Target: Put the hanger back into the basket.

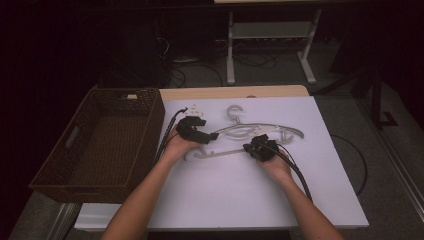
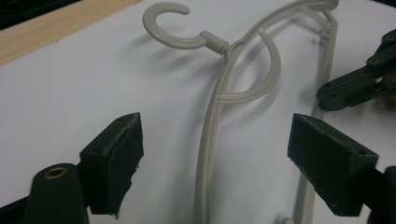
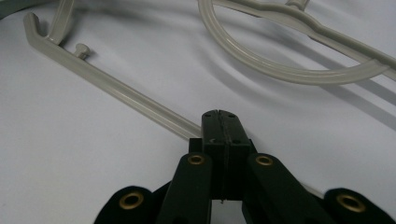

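Grey plastic clothes hanger [image 1: 260, 131] lying flat on the white-covered table [image 1: 225, 190], hook [image 2: 168, 28] pointing away from the person. Right gripper [image 3: 218, 122] with jaws pressed together, clamped on the hanger's lower bar [image 3: 116, 91]. Left gripper [image 2: 215, 163] poised over the hanger's curved arm [image 2: 210, 135], jaws wide apart with the arm running between them, touching neither pad. Brown wicker basket [image 1: 85, 145] just beside the table's left edge. Metal stand [image 1: 270, 35] on the floor beyond.
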Demonstrator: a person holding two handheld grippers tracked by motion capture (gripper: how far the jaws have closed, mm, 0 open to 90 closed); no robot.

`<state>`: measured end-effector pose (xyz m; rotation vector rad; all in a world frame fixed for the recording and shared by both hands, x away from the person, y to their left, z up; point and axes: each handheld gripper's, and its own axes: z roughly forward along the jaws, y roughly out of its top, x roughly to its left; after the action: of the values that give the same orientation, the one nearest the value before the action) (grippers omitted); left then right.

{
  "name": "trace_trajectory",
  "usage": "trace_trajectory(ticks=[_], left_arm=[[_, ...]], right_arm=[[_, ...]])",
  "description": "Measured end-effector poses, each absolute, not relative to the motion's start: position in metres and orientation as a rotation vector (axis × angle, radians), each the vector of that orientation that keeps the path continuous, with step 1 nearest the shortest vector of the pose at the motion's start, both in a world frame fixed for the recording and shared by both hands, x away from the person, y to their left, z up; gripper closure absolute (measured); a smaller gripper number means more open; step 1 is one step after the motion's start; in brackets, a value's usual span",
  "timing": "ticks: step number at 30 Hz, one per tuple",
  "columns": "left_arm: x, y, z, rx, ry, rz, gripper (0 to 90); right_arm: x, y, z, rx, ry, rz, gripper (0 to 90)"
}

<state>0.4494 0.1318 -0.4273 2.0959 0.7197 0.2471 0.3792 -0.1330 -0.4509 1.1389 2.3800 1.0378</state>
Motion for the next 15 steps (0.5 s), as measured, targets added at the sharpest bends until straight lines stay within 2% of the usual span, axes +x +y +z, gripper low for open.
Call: trace_trajectory(ticks=[15], left_arm=[[0.469,0.107,-0.433,2.235,0.676,0.229,37.6]], right_arm=[[0.379,-0.133,-0.451,1.146,2.377,1.043,89.9]])
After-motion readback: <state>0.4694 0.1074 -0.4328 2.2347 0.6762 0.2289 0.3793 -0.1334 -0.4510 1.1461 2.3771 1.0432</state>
